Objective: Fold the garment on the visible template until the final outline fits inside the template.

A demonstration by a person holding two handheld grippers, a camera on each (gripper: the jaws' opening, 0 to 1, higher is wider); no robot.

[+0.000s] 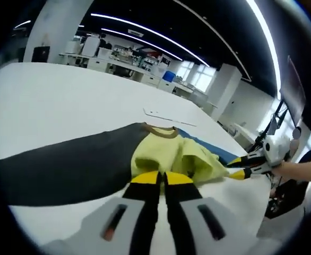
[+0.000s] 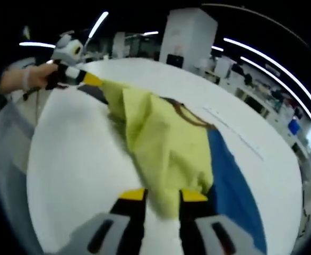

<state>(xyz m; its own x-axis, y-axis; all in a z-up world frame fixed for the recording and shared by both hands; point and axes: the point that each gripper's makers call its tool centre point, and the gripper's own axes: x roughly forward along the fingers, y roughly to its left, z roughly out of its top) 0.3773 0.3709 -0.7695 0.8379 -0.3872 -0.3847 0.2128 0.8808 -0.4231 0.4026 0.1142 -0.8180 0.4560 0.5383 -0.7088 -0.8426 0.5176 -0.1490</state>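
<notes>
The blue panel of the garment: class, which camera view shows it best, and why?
The right gripper view: there the blue panel runs long and broad beside the yellow cloth held in the right claw. The left gripper view gives just a thin blue strip behind the yellow folds.

Grey gripper [image 1: 162, 178], black jaws, yellow tips

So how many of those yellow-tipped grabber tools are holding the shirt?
2. The left hand-held gripper pinches one edge of the yellow-green shirt, near the dark sleeve; the right hand-held gripper pinches the opposite edge, beside the blue panel.
</notes>
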